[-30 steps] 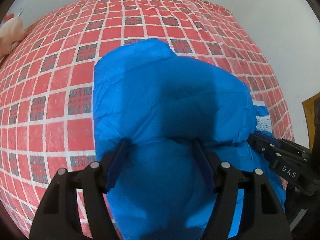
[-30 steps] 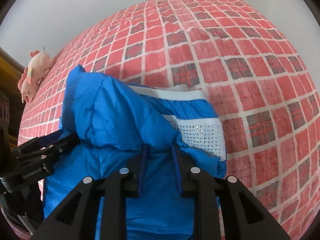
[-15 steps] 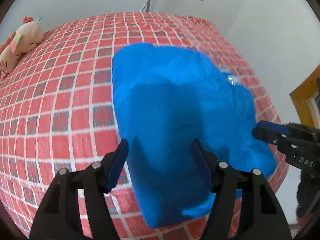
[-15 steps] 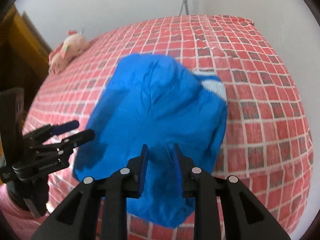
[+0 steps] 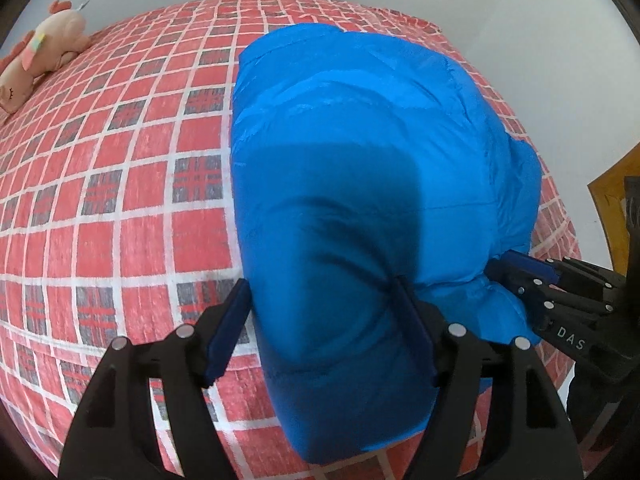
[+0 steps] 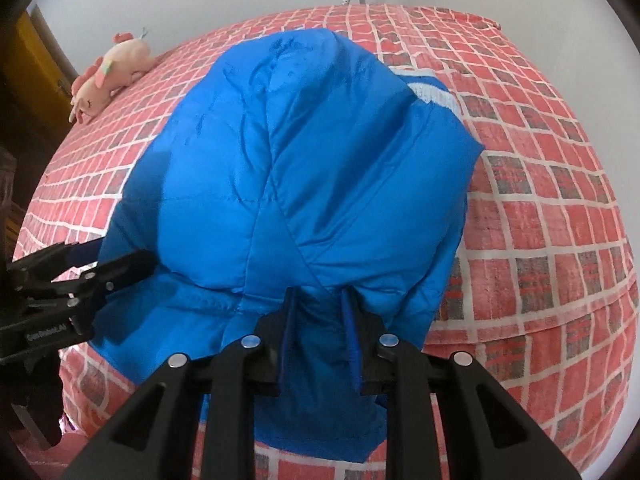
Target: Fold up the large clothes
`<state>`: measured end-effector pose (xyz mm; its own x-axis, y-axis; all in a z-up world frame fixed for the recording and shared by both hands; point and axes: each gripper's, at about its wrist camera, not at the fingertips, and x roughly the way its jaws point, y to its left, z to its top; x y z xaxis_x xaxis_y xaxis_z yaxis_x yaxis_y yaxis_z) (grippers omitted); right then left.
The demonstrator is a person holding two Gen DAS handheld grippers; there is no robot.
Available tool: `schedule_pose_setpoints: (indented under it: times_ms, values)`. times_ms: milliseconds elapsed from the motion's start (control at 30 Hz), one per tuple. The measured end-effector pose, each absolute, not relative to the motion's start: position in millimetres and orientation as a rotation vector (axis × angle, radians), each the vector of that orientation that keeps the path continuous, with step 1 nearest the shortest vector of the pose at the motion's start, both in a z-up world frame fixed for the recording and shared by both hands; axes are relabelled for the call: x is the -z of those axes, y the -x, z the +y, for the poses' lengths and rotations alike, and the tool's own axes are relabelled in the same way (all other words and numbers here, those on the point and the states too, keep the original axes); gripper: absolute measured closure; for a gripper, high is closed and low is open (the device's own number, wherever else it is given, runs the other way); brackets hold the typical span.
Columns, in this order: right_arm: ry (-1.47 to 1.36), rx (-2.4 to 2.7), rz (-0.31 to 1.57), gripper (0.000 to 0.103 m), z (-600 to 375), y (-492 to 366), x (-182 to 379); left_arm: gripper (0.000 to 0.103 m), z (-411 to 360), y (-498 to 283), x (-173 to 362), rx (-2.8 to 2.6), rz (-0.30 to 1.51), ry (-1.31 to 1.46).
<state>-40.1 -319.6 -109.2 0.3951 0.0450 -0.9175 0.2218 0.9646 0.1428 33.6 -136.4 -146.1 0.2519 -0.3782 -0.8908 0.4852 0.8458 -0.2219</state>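
Two pairs of tongs work at the near edge of one blue puffer jacket (image 5: pixel 360 184) that lies bunched on the bed (image 5: pixel 120 184). On the left tongs (image 5: pixel 324 332) the jaws stand wide, with a thick roll of the jacket's near end bulging between the blue pads; whether they press it or merely straddle it cannot be told. The right tongs (image 6: pixel 320 320) stand narrow, pinched on a gathered fold of the same near edge, with loose cloth hanging below them.

Outward from the tongs, the jacket rises as a puffy, doubled mound, not a flat rectangle. A white knit band (image 6: pixel 434 94) peeks out on the jacket's far right side, uncovered by the upper layer. Beyond the jacket, the red checked bedcover runs to the wall, and a pink plush toy (image 6: pixel 108 76) rests well away from the jacket, off to its far left.

As a judgement, folding is partly done: the garment appears gathered over itself into a compact bundle near the bed's front edge. What seems left is laying the held edge down, squaring the sides, tucking the white band and flattening the puff.
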Motion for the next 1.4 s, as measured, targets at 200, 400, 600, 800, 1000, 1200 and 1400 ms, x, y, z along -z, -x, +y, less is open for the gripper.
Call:
schedule_pose_setpoints:
  times_ms: [200,400,600,800,1000,1200,1400]
  values:
    - [-0.266,0.118,1.151,0.082,-317.5,41.0,107.5,0.032,-137.7,-37.0,147.8,0.582,1.184,-0.099]
    - [-0.277,0.115,1.145,0.082,-318.6,43.8,107.0,0.032,-135.9,-37.2,146.9,0.588,1.195,-0.092]
    - [-0.340,0.083,1.150,0.078,-325.6,44.1,99.0,0.032,-136.6,-38.1,142.5,0.584,1.205,-0.098]
    - [-0.396,0.052,1.130,0.063,-335.7,43.1,74.3,0.032,-137.0,-40.2,130.4,0.600,1.193,-0.139]
    - [-0.310,0.157,1.113,0.029,-354.0,43.1,55.0,0.029,-126.6,-53.8,122.2,0.622,1.220,-0.101]
    - [-0.413,0.107,1.187,0.015,-380.0,42.5,74.7,0.022,-107.3,-81.6,130.9,0.686,1.314,0.013]
    - [-0.550,-0.011,1.267,0.010,-388.5,32.2,109.7,0.020,-109.3,-94.7,150.9,0.780,1.395,0.100]
